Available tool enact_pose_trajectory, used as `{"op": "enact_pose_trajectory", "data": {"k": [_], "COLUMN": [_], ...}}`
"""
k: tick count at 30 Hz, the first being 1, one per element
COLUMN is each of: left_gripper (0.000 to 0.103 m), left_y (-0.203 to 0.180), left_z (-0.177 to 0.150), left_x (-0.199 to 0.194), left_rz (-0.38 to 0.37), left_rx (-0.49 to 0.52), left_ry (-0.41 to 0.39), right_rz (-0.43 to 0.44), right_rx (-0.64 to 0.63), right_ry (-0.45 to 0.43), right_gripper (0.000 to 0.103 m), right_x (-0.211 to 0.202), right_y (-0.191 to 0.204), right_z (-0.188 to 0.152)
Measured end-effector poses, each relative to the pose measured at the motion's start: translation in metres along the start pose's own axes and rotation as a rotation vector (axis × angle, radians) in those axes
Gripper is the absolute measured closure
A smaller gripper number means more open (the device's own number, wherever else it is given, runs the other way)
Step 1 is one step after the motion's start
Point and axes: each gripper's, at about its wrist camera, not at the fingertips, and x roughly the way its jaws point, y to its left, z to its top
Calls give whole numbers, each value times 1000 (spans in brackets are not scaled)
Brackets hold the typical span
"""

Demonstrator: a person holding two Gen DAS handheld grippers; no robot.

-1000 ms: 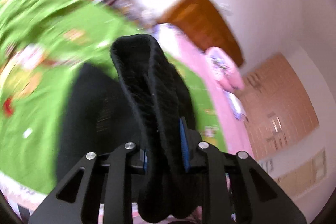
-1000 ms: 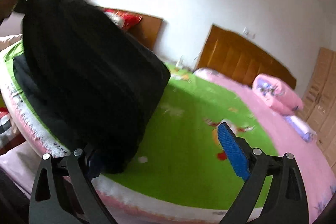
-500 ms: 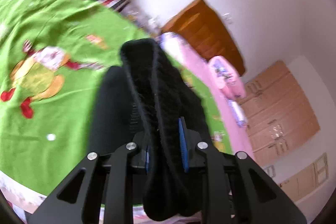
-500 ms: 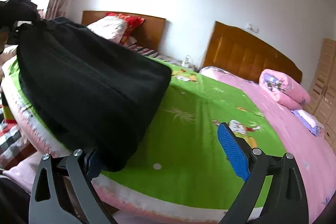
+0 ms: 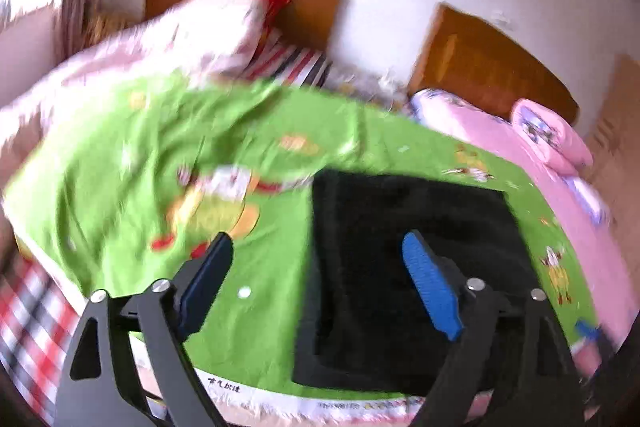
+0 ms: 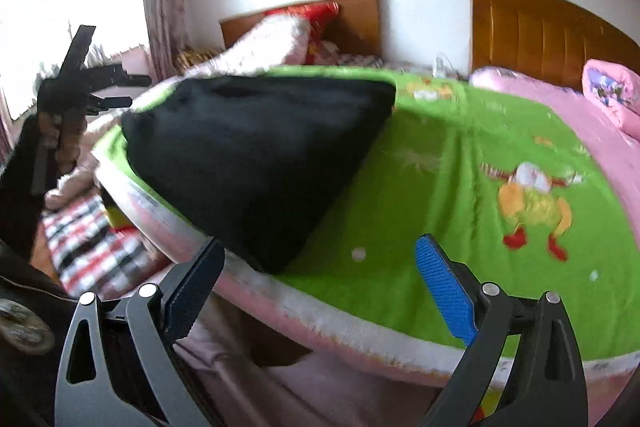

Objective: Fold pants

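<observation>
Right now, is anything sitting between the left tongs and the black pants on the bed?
Nothing visible. The left tongs are opening with nothing between the pads, and the folded black pants lie just beyond on the green sheet.

One pair of black pants [image 5: 416, 259] lies folded on one green sheet [image 5: 256, 331]. Two tools show: the left tool [image 5: 316, 283] and the right tool [image 6: 320, 283], each with two fingers and blue pads. There are two wooden headboards [image 6: 540, 31], one pink rolled quilt [image 6: 612, 95], one checked cloth [image 6: 88, 247], and one cartoon figure [image 6: 532, 203] printed on the sheet.
</observation>
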Motion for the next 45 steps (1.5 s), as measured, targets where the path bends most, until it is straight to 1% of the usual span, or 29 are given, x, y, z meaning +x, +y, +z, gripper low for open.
{"op": "enact_pose_trajectory", "data": {"k": [1,3,5,7,10,11,12,13,14,16,19,21,22,24,25,27,29,30,31,32,34,35,36,37,38,39,40,42,45], "left_gripper": [6,4,4,4,4,4,2,1,1,1,1,1,1,3,3,2,2,2,2,2,2,2,2,2,2,2,2,2,2], "left_y": [-12,-53,-81,-99,-99,-95,-89,-82,-79,-74,-66,-67,-68,-69,-71,-78,-93,-100,-106,-108,-106,-102,-97,-90,-85,-81,-80,-77,-79], "left_z": [-1,-5,-16,-32,-51,-59,-64,-66,-67,-66,-66,-64,-61,-47,-35,-14,10,18,24,31,32,29,24,18,14,11,10,10,6], "left_x": [-11,-16,-9,10,29,35,42,45,46,49,50,49,48,40,31,22,25,33,43,60,92,104,115,126,130,129,127,126,127], "left_rz": [-26,-85,-81,-42,-19,19,31,12,2,-2,-10,-9,-4,-14,-58,-108,-115,-120,-126,-116,-72,-56,-41,-42,-57,-71,-79,-84,-77], "left_rx": [33,150,243,296,301,311,318,314,303,288,273,273,273,257,245,246,287,311,324,324,329,326,316,297,283,274,270,265,275], "left_ry": [-20,-21,10,70,130,131,121,114,117,116,114,120,128,143,125,94,78,90,109,147,218,242,268,304,313,305,293,289,290], "right_rz": [-7,5,16,30,27,19,6,-2,6,19,8,20,44,66,65,35,59,83,139,168,204,233,235,219,213,235,270,286,230], "right_rx": [-16,-28,-29,-52,-139,-172,-188,-190,-171,-142,-163,-193,-194,-191,-197,-230,-243,-230,-197,-179,-161,-151,-142,-137,-125,-109,-79,-39,-45], "right_ry": [-25,-59,-69,-63,-7,35,71,106,115,96,133,184,185,147,127,85,86,92,119,139,197,264,303,318,345,356,351,325,258], "right_gripper": [11,11,11,11,11,11,11,11,10,10,9,8,8,8,8,8,8,8,8,8,8,8,8,8,8,7,7,7,7], "right_x": [-3,0,13,26,48,59,68,76,81,80,77,75,69,59,55,55,74,86,107,120,154,178,197,210,228,238,245,247,230], "right_y": [3,10,22,35,58,64,66,65,61,56,60,61,59,54,49,38,26,20,10,4,-6,-10,-15,-19,-26,-32,-40,-49,-43], "right_z": [10,26,43,51,45,36,28,18,10,5,7,18,24,38,50,78,106,116,130,137,146,147,147,146,145,144,146,151,164]}}
